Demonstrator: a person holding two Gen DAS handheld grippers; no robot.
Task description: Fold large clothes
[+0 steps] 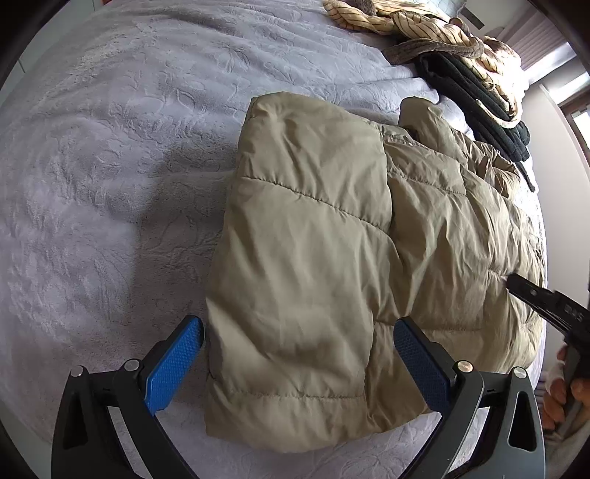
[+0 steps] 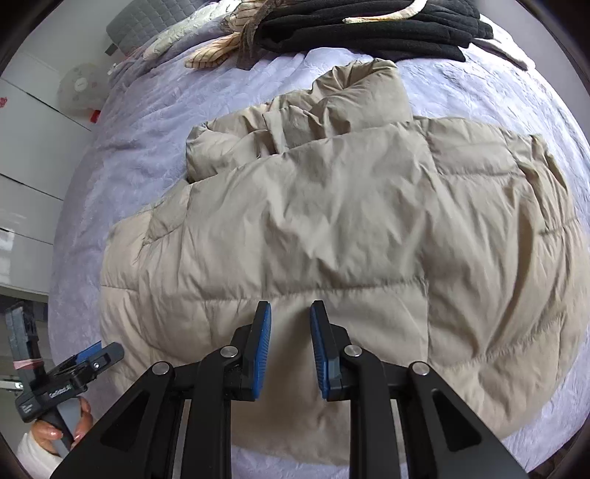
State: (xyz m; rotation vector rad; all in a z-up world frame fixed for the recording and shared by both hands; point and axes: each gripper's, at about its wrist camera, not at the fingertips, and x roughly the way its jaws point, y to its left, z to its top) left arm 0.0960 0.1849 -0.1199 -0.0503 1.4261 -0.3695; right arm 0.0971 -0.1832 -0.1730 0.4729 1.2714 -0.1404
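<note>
The left gripper point(image 1: 298, 350), black-framed with blue textured pads, points steeply down with its jaws spread wide; they straddle the near corner of the folded-over panel of a khaki quilted puffer jacket point(image 1: 332, 258), and neither pad presses on the cloth. A hand point(image 2: 64, 429) at the bed's edge grips its black handle.

The right gripper point(image 2: 290, 350), built the same way, hangs over the jacket's lower middle, near a horizontal quilting seam. Its jaws stand narrow, with a small gap between the pads. I cannot tell whether any fabric is pinched in that gap; the cloth beneath looks flat.

The jacket lies spread on a lilac embossed bedspread point(image 1: 110, 165), close to the near edge of the bed. One side is folded inward over the body, and the padded collar point(image 2: 365, 92) points toward the far end.

Beyond the collar sits a stack of folded black knitwear point(image 2: 368, 29), with a crumpled cream garment with dark stripes point(image 1: 387, 18) just beside and partly over it.
</note>
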